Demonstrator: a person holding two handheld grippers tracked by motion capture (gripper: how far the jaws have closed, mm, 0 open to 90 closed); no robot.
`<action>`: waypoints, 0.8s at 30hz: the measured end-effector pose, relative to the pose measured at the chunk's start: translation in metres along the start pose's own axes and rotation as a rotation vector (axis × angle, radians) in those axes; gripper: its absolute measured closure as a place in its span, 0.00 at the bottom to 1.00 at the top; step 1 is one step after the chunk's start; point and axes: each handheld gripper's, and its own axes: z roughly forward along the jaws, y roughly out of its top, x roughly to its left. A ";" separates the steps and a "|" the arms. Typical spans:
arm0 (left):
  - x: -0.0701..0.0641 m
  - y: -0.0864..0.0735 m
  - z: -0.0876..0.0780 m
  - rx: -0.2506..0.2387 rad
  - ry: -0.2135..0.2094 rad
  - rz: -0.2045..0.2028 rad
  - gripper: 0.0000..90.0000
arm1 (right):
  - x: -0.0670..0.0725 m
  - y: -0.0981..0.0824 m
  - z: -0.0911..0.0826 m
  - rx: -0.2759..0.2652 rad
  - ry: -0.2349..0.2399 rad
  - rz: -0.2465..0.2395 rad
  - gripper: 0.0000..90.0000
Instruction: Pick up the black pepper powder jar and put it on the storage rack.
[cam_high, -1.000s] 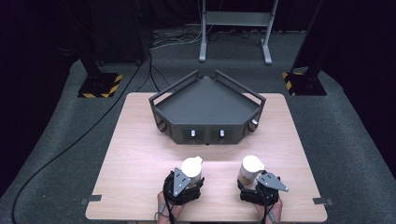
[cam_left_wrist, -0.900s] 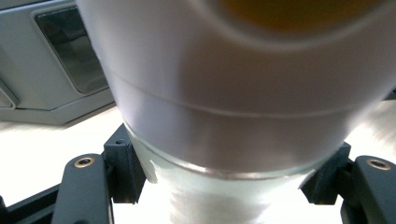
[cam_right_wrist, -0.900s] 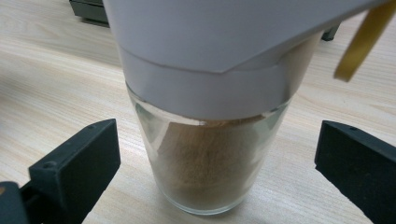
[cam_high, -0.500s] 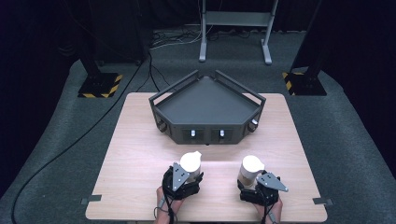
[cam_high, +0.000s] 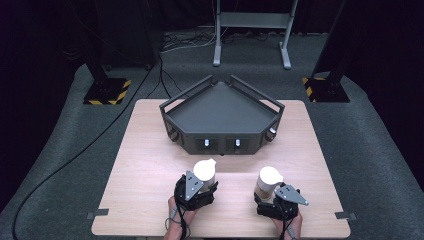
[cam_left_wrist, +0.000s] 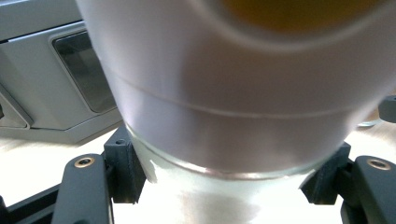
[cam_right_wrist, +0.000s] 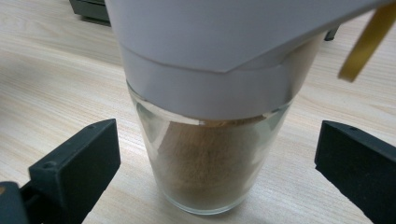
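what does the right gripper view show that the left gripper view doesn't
Right gripper view: a glass jar with a white lid, standing on the wooden table, brown powder inside, and the right hand-held gripper with its jaws wide apart on either side, clear of the glass.

Left gripper view: the left hand-held gripper shut on a white-lidded jar, pads pressed against both sides; beside it, the grey housing with a dark window.

Both: a white-topped jar up close between black jaws, over the same light wood table.

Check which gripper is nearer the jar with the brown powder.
Right. The right gripper straddles the brown-powder jar, jaws open and apart from it. The left gripper grips the other white-lidded jar.
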 end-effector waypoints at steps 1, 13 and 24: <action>0.000 0.001 0.000 0.001 0.001 0.002 0.34 | 0.000 0.000 0.000 0.001 -0.001 -0.001 0.00; 0.007 0.005 0.003 -0.005 0.008 -0.004 0.34 | 0.000 0.000 0.000 0.001 0.000 -0.001 0.00; 0.014 0.012 0.004 -0.005 0.025 0.009 0.34 | 0.000 0.000 0.000 0.001 0.000 -0.001 0.00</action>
